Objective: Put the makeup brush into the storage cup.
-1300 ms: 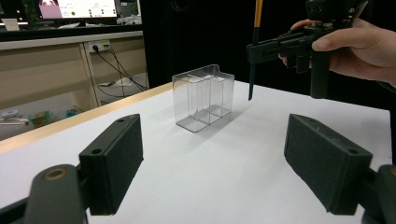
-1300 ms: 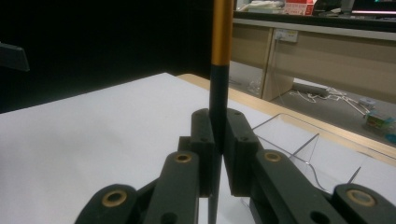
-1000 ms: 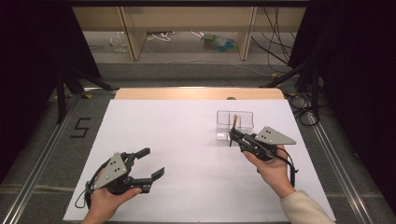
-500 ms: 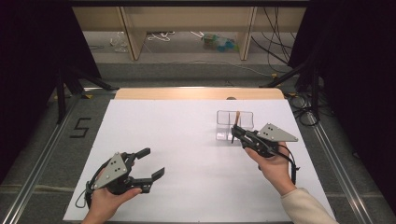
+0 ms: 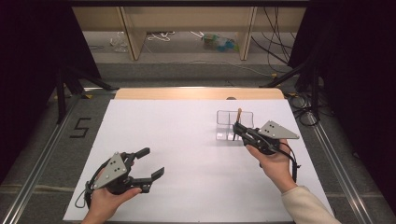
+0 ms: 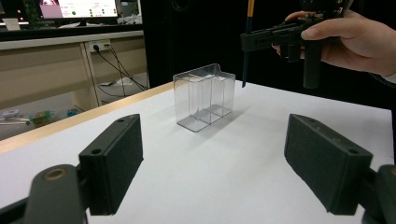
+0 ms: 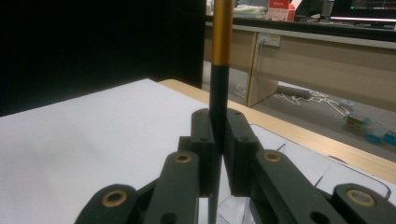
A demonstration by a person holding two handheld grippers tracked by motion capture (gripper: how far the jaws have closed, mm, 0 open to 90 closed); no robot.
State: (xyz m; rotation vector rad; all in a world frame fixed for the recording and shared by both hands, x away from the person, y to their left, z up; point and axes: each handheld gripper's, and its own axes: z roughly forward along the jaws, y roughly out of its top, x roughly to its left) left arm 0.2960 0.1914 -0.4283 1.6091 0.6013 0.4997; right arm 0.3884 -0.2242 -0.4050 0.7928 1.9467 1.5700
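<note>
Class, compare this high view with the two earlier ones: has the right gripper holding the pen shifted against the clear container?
No. The right gripper sits at the near right edge of the clear container as before, pen upright.

Right gripper (image 7: 218,140) clamped on an upright pen (image 7: 219,70)

Both black jaws press the pen's dark lower barrel; its orange upper part rises out of frame. White table (image 7: 93,135) below, clear container (image 7: 238,210) edge under the jaws.

Black two-jaw grippers (image 5: 150,163) w/ grey triangular plates, brass pivot pins, black cables; cream sleeve (image 5: 306,205).
</note>
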